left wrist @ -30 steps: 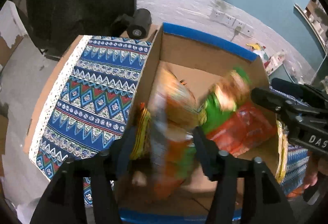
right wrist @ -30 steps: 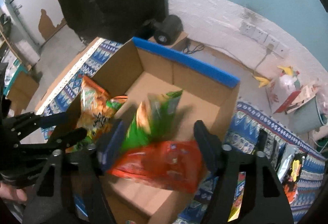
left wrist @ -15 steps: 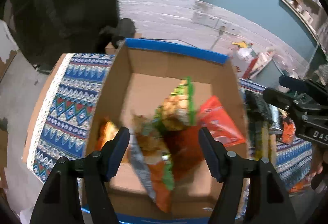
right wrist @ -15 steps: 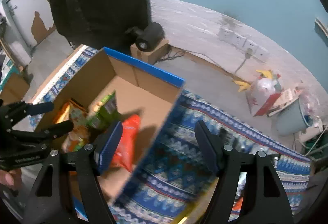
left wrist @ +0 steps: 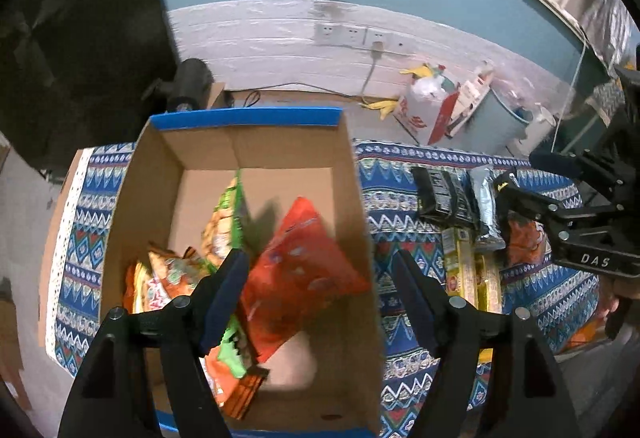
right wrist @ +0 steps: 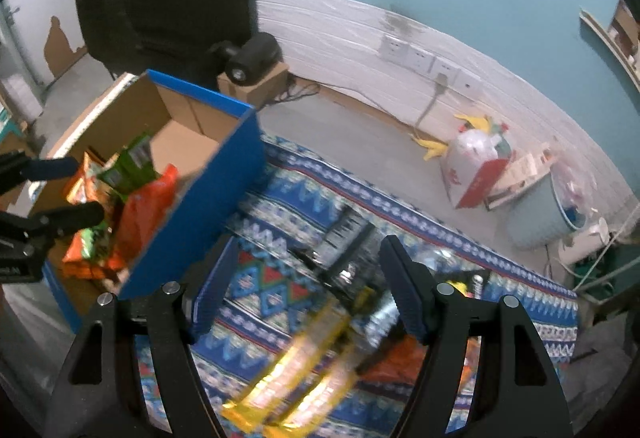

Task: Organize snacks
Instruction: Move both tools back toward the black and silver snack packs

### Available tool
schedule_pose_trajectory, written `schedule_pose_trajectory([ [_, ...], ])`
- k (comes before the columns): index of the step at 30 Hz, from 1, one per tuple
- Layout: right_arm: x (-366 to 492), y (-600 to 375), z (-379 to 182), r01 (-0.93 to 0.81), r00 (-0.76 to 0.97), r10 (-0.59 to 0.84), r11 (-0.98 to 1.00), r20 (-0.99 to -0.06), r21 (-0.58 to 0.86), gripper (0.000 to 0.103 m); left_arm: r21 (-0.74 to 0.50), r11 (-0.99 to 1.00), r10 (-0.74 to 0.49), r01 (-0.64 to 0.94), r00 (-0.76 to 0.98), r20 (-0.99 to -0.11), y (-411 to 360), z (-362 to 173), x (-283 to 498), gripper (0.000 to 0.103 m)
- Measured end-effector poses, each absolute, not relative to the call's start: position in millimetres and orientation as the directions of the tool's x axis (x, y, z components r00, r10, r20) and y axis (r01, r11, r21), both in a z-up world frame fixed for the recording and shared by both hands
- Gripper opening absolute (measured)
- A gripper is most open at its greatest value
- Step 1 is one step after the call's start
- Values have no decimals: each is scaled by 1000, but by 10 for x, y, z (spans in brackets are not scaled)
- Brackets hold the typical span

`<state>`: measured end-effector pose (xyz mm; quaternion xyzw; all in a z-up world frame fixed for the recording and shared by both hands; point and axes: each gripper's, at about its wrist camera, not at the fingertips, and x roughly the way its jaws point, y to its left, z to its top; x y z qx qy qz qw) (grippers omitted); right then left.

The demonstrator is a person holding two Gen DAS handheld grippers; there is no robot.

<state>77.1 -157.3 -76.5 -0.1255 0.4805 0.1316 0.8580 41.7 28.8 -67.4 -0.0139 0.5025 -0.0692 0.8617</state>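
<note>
A red-orange snack bag (left wrist: 296, 270), crumpled and glossy, is seen lying in the cardboard box (left wrist: 360, 205). The left gripper (left wrist: 320, 294) is opening above it, nothing pinched; the right gripper (right wrist: 308, 290) is spread, empty.

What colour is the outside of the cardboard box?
Blue: the cardboard box shows a blue outer wall and rim, brown inside. Clearest in the right wrist view.

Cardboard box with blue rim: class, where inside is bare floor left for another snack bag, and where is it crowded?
Inside the cardboard box with blue rim, the far floor is bare between the back wall and the red-orange bag. The near left corner is crowded with orange and green bags.
</note>
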Motion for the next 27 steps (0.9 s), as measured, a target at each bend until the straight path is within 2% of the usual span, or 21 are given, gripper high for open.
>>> schedule_pose_trajectory([
  [11,691,-2334,-869,-356,470,114,932,-875,-70,72,-78,981,-147,176,429,-891,-237,-881,488,75],
  [22,592,-2959,-1320,-389,382,188,921,-905,27,73,-30,954,-143,298,365,-920,-887,-1169,518,76],
  [27,572,-3090,-1512,-405,357,177,914,-917,19,73,-20,946,-138,324,344,-929,-1066,-1290,567,76],
])
